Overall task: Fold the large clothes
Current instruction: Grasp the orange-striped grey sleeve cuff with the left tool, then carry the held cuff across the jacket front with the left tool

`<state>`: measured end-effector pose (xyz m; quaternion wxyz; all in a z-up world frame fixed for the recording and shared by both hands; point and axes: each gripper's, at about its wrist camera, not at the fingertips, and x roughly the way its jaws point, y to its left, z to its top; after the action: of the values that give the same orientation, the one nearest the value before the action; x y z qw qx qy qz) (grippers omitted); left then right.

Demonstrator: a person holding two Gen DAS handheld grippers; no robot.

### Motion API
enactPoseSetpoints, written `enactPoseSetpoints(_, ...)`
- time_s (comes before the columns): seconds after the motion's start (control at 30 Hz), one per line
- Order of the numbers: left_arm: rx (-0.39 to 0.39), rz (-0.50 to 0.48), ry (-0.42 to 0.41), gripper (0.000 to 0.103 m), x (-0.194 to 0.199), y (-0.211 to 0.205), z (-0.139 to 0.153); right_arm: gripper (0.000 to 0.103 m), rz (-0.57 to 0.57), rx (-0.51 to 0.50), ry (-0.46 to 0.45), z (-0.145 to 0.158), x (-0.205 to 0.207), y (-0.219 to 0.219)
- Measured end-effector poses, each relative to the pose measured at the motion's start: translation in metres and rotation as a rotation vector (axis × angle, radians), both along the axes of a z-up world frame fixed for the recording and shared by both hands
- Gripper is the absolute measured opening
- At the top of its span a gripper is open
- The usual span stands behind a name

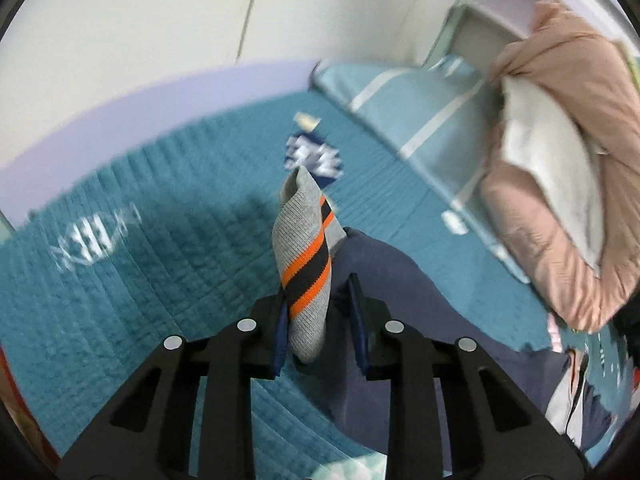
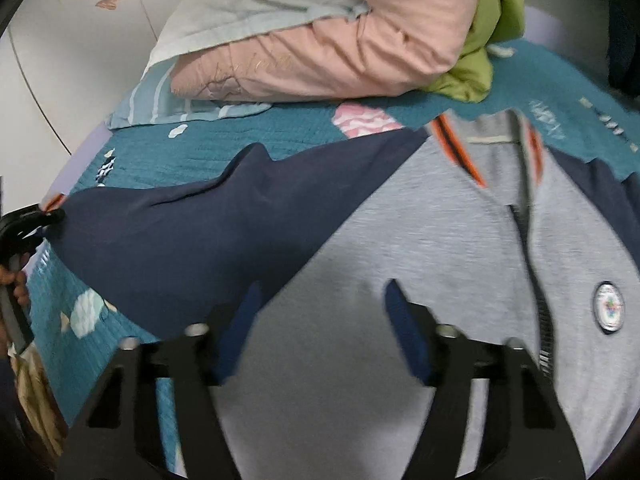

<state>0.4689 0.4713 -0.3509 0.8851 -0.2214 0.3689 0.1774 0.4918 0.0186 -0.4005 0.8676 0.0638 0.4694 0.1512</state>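
A grey zip jacket (image 2: pixel 400 248) with navy sleeves lies spread on a teal quilted bedspread (image 2: pixel 192 152). My left gripper (image 1: pixel 320 312) is shut on the grey cuff (image 1: pixel 306 256) with orange and dark stripes, and the navy sleeve (image 1: pixel 384 280) hangs from it above the bed. In the right wrist view the left gripper (image 2: pixel 50 214) shows at the far left, holding the stretched sleeve (image 2: pixel 192 232). My right gripper (image 2: pixel 320 300) is open and empty just above the grey jacket body, near the sleeve seam.
A pink quilt (image 2: pixel 320 56) with a white pillow (image 2: pixel 248 4) and a green cloth (image 2: pixel 492 40) is piled at the head of the bed. A striped light-blue pillow (image 1: pixel 404 92) lies beside it. White wall (image 1: pixel 140 28) borders the bed.
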Motion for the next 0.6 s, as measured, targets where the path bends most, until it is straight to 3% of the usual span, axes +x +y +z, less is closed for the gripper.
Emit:
enactPoseSetpoints(0.03, 0.009, -0.013, -0.019, 0.026, -0.002, -0.004, 0.008, 0.031, 0.006, 0.001, 0.008, -0.001, 0.004, 0.004)
enactPoseSetpoints(0.13, 0.008, -0.043, -0.105, 0.026, -0.014, -0.02, 0.039, 0.017, 0.052, 0.061, 0.041, -0.008, 0.017, 0.02)
enactPoseSetpoints(0.23, 0.027, -0.077, -0.221, 0.026, -0.032, -0.043, 0.077, 0.011, 0.112, 0.094, 0.066, -0.017, 0.02, 0.038)
enactPoseSetpoints(0.3, 0.022, -0.095, -0.298, 0.026, -0.043, -0.06, 0.101, 0.011, 0.12, 0.078, 0.113, -0.03, 0.024, 0.047)
enactPoseSetpoints(0.4, 0.001, -0.139, -0.342, 0.026, -0.05, -0.087, 0.126, 0.01, 0.092, 0.131, 0.155, -0.041, 0.031, 0.042)
enactPoseSetpoints(0.5, -0.011, -0.19, -0.363, 0.026, -0.049, -0.125, 0.149, 0.011, 0.119, 0.236, 0.188, -0.035, 0.034, 0.025)
enactPoseSetpoints(0.6, -0.047, -0.233, -0.367, 0.026, -0.044, -0.165, 0.162, 0.013, 0.102, 0.285, 0.158, -0.02, 0.022, -0.009)
